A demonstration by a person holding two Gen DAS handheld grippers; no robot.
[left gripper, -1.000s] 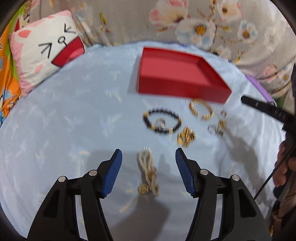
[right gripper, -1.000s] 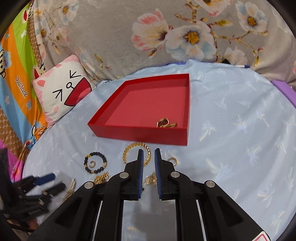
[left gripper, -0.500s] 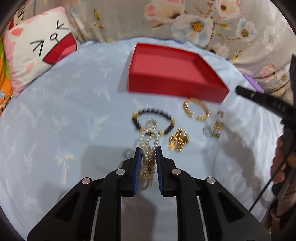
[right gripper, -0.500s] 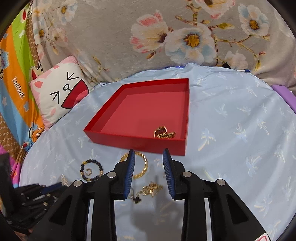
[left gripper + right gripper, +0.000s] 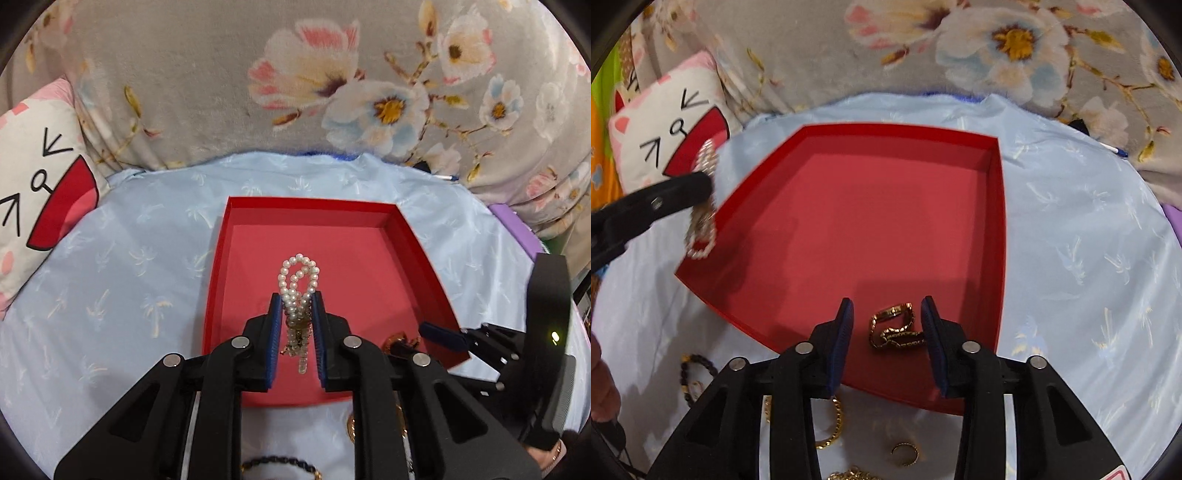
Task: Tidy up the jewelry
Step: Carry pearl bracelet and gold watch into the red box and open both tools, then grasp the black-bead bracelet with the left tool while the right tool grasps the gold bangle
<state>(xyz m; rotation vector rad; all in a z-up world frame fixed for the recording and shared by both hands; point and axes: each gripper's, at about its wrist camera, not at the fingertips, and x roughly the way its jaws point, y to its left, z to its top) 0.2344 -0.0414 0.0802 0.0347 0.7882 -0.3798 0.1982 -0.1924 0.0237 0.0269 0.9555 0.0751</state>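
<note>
Since a second ago, both hands are now hanging over the red tray. Left gripper is clamping the pearl strand, loops hanging lengthwise above the tray's near half, so a straight release should land it inside. Right gripper is standing apart, empty, over the gold chain lying in the tray.

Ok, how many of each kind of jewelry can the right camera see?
Pearl string: 1
Black bead bracelet: 1
Coiled gold chain: 1
Loose gold chain: 1
Gold bangle: 1
Small gold ring: 1
Total: 6
</note>
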